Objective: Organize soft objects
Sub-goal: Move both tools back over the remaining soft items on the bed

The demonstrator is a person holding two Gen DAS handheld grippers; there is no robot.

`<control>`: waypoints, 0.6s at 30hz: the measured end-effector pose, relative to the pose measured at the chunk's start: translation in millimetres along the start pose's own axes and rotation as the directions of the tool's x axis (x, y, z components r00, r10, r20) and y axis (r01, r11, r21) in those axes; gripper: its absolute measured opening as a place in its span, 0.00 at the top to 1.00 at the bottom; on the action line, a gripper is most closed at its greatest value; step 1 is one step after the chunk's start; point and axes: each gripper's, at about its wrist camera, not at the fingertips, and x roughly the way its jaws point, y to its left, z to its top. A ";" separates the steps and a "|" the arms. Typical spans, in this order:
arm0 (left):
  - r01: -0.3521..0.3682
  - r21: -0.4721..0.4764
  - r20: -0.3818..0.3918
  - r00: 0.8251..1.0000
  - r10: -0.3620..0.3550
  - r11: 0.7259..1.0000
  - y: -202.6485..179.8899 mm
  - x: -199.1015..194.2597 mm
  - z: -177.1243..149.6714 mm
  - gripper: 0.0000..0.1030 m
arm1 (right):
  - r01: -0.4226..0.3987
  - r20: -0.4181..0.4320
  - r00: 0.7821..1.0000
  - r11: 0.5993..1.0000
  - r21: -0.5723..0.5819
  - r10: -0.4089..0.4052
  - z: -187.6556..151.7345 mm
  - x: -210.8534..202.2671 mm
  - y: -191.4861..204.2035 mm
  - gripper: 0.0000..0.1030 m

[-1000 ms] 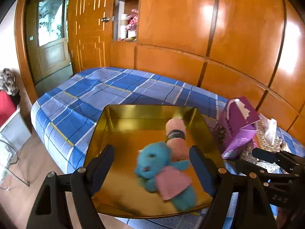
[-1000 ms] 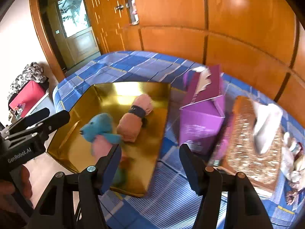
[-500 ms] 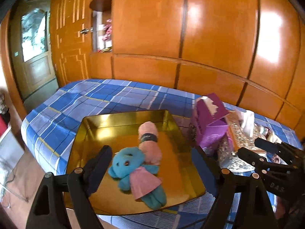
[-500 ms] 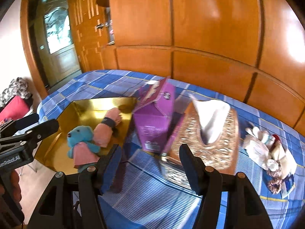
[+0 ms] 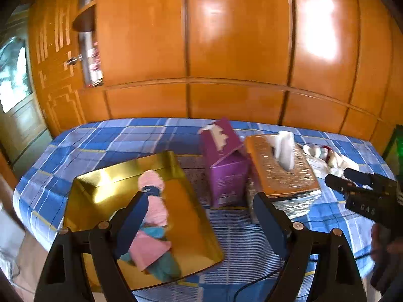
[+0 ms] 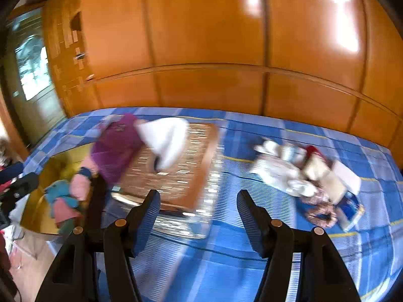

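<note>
Both the left claw (image 5: pixel 199 214) and the right claw (image 6: pixel 199 214) hang released and empty over the blue checked bed (image 6: pixel 226 264), where a blurred heap of seemingly light, limp cloth toys (image 6: pixel 302 176) wants pinching at its bulkiest fold.

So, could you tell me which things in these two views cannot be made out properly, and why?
- Blue teddy, left wrist view: its head is hidden behind the left gripper's left finger.
- Pile of soft items, right wrist view: motion blur smears it, so single pieces cannot be told apart.
- Purple box, right wrist view: print blurred, unreadable.
- Gold tray, right wrist view: partly covered by the other gripper at the left edge.
</note>
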 end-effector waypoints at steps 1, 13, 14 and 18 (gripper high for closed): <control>0.009 0.015 0.002 1.000 -0.009 1.000 -5.8 0.5 1.4 0.17 | 0.018 -0.001 1.000 1.000 0.011 -0.018 -1.7 -1.4 -8.9 0.38; 0.152 0.184 0.012 0.987 -0.157 0.971 -81.3 5.5 28.8 0.17 | 0.250 -0.084 0.968 0.953 0.170 -0.239 -44.9 -20.0 -128.5 0.38; 0.168 0.216 0.013 0.985 -0.175 0.962 -93.3 6.5 33.0 0.17 | 0.261 -0.094 0.964 0.949 0.177 -0.248 -50.9 -21.3 -136.1 0.38; 0.242 0.254 -0.022 0.969 -0.244 0.936 -127.6 17.0 51.5 0.17 | 0.301 -0.126 0.952 0.927 0.224 -0.279 -74.0 -27.2 -159.1 0.38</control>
